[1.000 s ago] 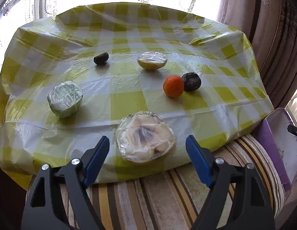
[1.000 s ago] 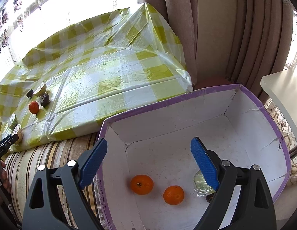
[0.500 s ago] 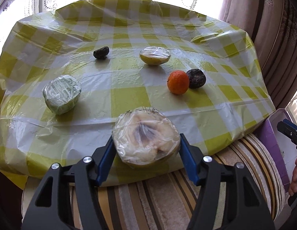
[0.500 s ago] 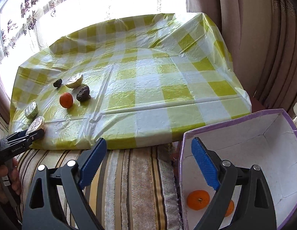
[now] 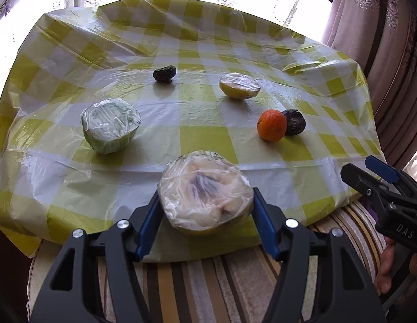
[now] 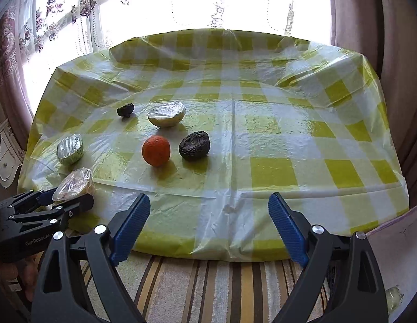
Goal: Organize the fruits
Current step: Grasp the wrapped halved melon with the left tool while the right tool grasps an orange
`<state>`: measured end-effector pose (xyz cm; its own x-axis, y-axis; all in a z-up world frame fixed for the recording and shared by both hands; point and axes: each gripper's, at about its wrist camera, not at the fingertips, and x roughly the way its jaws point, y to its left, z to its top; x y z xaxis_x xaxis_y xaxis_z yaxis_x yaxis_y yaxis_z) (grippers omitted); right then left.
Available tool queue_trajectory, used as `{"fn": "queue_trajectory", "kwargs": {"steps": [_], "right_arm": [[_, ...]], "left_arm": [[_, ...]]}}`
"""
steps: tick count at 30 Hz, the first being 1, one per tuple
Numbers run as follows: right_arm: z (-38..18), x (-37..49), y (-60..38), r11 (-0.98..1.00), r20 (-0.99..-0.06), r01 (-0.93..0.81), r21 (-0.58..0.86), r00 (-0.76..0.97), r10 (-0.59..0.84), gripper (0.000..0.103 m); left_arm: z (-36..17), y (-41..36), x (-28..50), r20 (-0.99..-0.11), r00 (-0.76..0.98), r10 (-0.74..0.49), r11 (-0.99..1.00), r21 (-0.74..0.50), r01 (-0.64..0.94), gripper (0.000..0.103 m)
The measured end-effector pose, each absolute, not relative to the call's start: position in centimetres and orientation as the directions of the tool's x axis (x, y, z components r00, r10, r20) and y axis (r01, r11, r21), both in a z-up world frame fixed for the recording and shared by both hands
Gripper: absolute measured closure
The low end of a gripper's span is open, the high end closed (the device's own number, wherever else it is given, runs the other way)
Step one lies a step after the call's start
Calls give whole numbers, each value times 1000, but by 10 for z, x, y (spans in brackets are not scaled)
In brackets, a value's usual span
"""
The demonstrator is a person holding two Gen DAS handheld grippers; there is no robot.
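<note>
Blue fingers [image 5: 148,223] around wrapped fruit [image 5: 205,202]

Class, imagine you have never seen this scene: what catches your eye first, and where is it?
The left gripper is shut on a plastic-wrapped fruit half at the checked tablecloth's near edge. A bright orange sits mid-table beside a dark wrinkled fruit. The right gripper is open and empty.
</note>
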<state>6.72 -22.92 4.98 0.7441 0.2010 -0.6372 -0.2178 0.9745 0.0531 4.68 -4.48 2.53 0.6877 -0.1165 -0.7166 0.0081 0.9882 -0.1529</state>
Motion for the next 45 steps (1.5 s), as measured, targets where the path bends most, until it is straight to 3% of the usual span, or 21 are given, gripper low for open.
{"fn": "queue_trajectory", "kwargs": {"steps": [6,15,22,31,45], "right_arm": [[43,87,-190,965,-640,-263,5,740,205,16],[39,108,-156,959,-637,-281,-35,746,195,28],[34,125,-137,956,-646,-286,-63,742,180,41],[28,136,-139,965,-656,-260,-47,736,166,68],[30,107,-154,960,-664,-279,-3,718,207,70]], "left_arm": [[25,-38,44,-708,698,-105,987,-163,-17,40],[27,-32,36,-681,731,-53,985,-154,-73,40],[25,-31,33,-677,734,-45,984,-155,-82,40],[24,-35,33,-677,735,-40,986,-146,-81,40],[22,-40,35,-673,739,-18,991,-112,-78,40]]}}
